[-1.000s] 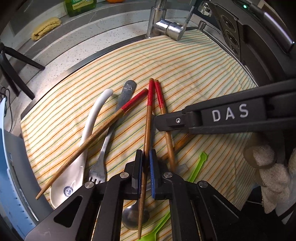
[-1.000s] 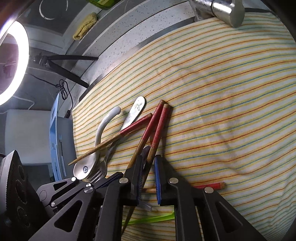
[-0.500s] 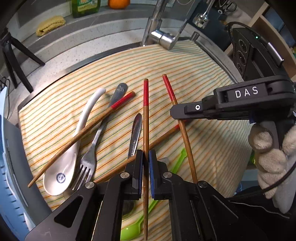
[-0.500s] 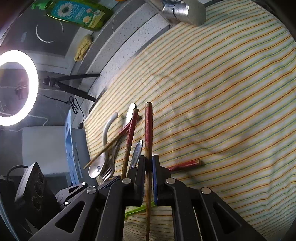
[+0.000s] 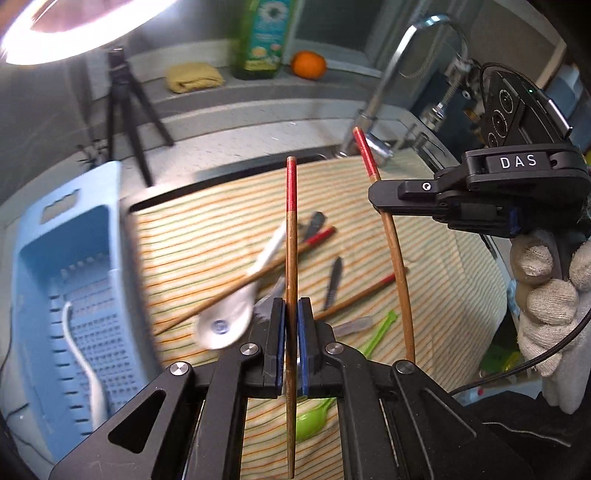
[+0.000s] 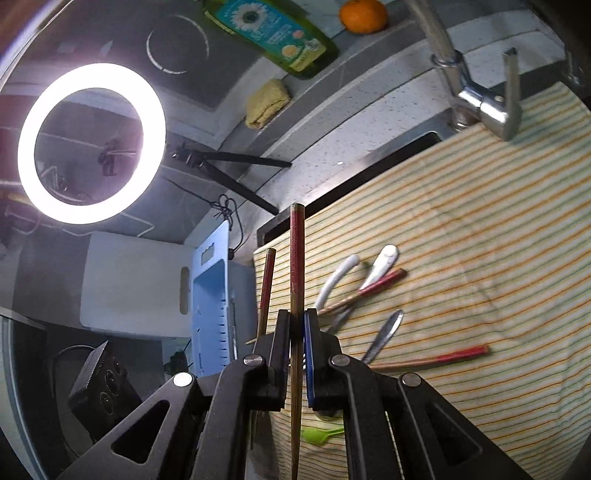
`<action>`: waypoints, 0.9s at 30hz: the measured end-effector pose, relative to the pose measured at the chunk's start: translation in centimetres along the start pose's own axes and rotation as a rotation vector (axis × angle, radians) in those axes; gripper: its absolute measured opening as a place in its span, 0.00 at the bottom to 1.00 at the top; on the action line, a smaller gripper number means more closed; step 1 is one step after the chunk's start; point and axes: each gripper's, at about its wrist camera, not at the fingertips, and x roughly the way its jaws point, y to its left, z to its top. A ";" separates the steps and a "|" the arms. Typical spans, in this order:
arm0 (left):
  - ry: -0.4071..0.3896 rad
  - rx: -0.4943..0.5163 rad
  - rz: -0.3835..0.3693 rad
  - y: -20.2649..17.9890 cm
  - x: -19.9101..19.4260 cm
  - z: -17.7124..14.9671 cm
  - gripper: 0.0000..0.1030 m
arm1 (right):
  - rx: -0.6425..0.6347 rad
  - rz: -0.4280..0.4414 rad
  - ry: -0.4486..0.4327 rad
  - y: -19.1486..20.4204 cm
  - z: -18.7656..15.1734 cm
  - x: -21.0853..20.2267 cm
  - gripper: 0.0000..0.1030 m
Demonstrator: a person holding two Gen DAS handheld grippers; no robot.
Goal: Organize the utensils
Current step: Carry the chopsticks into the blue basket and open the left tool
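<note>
Both grippers, left gripper (image 5: 291, 325) and right gripper (image 6: 295, 332), each clamp one chopstick (image 5: 291, 236) above blurred, apparently loose utensils (image 5: 258, 273) on the striped cloth (image 5: 424, 295).

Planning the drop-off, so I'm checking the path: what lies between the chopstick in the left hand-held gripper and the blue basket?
In the left wrist view, only striped cloth lies between the chopstick and the blue basket.

You're in a home kitchen, faucet (image 6: 476, 99) over a cloth-covered sink, dish soap bottle (image 6: 273, 29) and orange (image 6: 364, 15) behind the faucet.
</note>
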 end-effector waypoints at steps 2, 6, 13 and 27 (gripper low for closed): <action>-0.017 -0.040 0.019 1.6 -0.9 -0.4 0.05 | -0.033 0.011 0.017 1.9 -0.1 1.3 0.06; -0.053 -0.129 0.056 5.1 -2.7 -1.4 0.05 | -0.094 0.026 0.049 5.7 -0.6 4.0 0.06; -0.062 -0.265 0.108 10.6 -4.0 -3.6 0.05 | -0.171 0.022 0.109 10.7 -1.6 9.9 0.06; -0.049 -0.377 0.111 15.0 -2.3 -4.5 0.05 | -0.221 -0.088 0.190 13.2 -3.1 18.6 0.06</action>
